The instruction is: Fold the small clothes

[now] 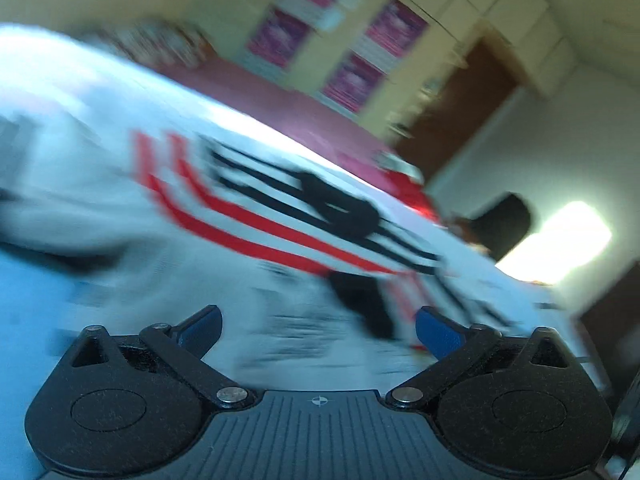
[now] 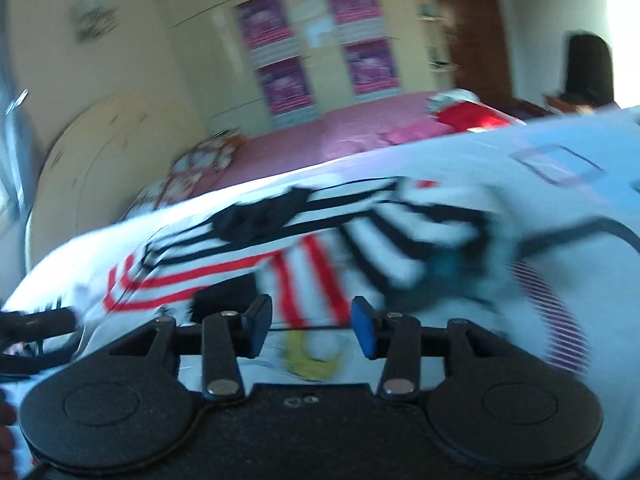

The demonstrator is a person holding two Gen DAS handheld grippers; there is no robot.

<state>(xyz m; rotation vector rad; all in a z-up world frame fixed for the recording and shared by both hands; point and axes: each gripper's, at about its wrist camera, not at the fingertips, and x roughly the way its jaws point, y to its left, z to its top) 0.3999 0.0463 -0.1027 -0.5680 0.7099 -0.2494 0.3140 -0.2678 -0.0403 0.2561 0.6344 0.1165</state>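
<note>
A small white garment with red and black stripes lies on a white sheet, blurred by motion. It also shows in the right wrist view, partly folded over on its right side. My left gripper is open wide and empty, just short of the garment's near edge. My right gripper is open and empty, right at the garment's near edge. The left gripper's dark body shows at the far left of the right wrist view.
The white printed sheet covers the work surface. Behind it is a pink bed with red and pink clothes. A cream wardrobe with pink posters stands at the back. A dark chair is at the right.
</note>
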